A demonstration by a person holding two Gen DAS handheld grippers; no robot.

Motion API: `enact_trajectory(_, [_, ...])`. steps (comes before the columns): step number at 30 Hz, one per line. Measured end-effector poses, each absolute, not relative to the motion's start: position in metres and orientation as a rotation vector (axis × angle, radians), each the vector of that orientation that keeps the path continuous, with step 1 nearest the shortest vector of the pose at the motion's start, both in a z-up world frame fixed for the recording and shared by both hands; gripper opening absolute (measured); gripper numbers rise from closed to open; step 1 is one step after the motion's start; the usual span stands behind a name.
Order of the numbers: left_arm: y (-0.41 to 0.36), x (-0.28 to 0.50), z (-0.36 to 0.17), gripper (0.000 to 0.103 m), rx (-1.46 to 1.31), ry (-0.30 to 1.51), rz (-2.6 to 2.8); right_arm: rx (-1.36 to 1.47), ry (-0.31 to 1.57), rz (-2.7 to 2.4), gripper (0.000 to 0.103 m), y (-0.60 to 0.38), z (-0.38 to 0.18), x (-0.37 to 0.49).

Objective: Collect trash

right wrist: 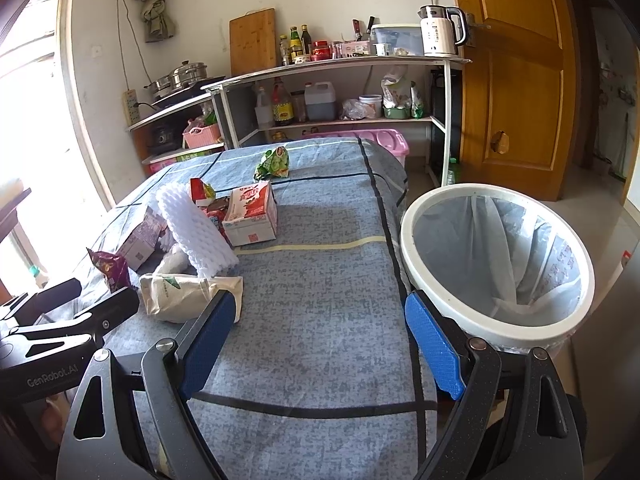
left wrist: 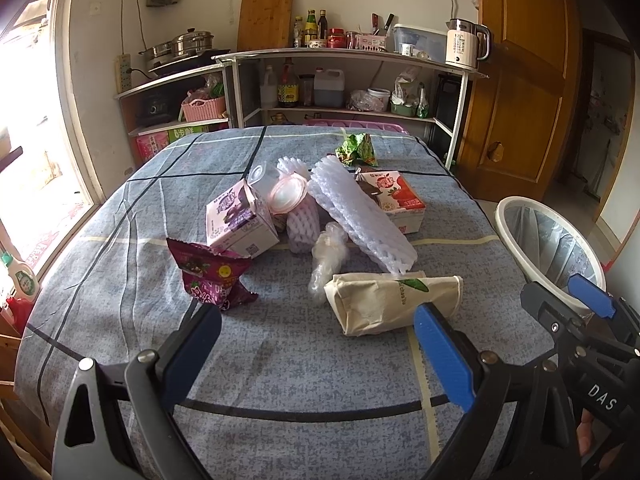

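Trash sits piled mid-table on the blue checked cloth (left wrist: 280, 360): beige paper bag (left wrist: 384, 304) nearest, white foam netting (left wrist: 360, 216) leaning over it, purple snack wrapper (left wrist: 212, 276), purple carton (left wrist: 240, 220), red carton (left wrist: 400, 200), green wrapper (left wrist: 356, 148) at the far end. Lined bin (right wrist: 496, 260) stands just beside the table's right edge. Left gripper (left wrist: 316, 344) spread wide, empty, near the paper bag. Right gripper (right wrist: 316, 340) also spread, empty, over bare cloth. Everything looks light and crushable; bag likely soft, so pinch its near folded edge. Foam is springy, cartons stiffer.

Black frames, blue fingers (left wrist: 442, 354)
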State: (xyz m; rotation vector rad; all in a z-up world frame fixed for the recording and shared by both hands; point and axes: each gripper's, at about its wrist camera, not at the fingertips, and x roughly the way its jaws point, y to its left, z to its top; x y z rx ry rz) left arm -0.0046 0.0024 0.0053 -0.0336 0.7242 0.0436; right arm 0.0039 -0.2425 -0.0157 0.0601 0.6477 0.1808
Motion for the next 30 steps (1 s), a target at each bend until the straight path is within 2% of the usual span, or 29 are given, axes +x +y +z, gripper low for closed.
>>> enact_trajectory(30, [0.0009, -0.0055, 0.0060, 0.098, -0.031, 0.720, 0.052, 0.063, 0.648, 0.172, 0.087, -0.2459, -0.0133, 0.0020])
